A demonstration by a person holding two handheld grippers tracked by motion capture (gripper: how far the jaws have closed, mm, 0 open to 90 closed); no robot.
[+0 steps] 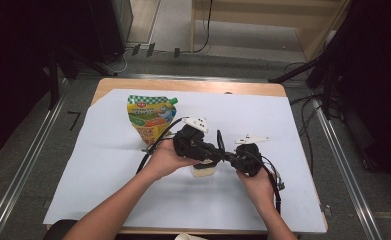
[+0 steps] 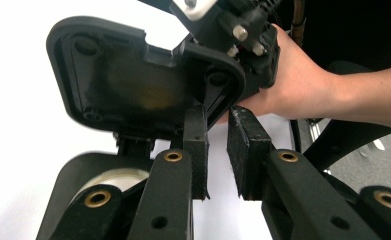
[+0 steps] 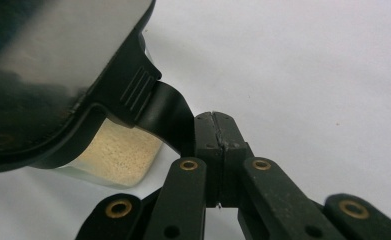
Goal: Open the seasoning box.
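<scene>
I have a small clear container point(image 1: 203, 170) on the white sheet point(image 1: 108, 165) at the middle of the desk point(image 1: 183, 85), filled with a pale, grainy stuff and capped by a hinged black lid point(image 3: 58, 75). It sits between my two grippers, with a printed pouch point(image 1: 150, 117) well apart at about 10 o'clock from it. I judge the container light and stiff, its walls smooth and likely slippery, so the lid's ribbed tab point(image 3: 158, 112) is the place to take hold.

The right gripper point(image 3: 216, 125) has its jaws pressed together, pinching that tab. The left gripper point(image 2: 218, 150) has its jaws spread a little with nothing between them, one pad just beside the lid's edge.

The right gripper view gives me the grainy fill and the tab's ribs. The left gripper view gives the lid's hollow underside and the person's other hand point(image 2: 293, 85). The high view places the pouch.
</scene>
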